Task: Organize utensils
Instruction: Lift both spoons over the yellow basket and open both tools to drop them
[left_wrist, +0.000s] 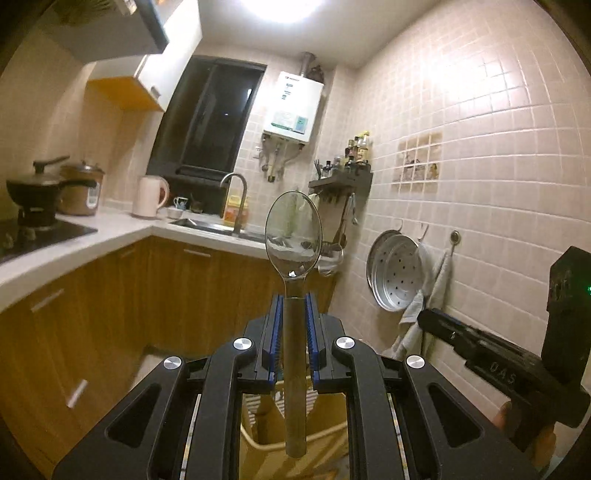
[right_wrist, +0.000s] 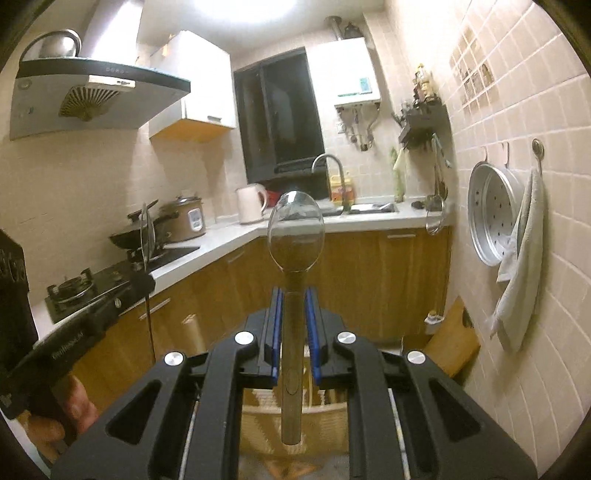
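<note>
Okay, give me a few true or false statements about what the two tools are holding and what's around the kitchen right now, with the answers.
1. The left tool grips a clear spoon by its handle, bowl pointing away. True.
2. The right tool holds nothing. False: it grips a second clear spoon the same way.
3. A perforated metal steamer tray hangs on the tiled wall beside a cloth. True.
4. The kettle stands on the stove. False: it stands on the counter between the rice cooker and the sink.

Clear spoons (left_wrist: 293, 236), blue-padded black tools (left_wrist: 293, 306)
</note>
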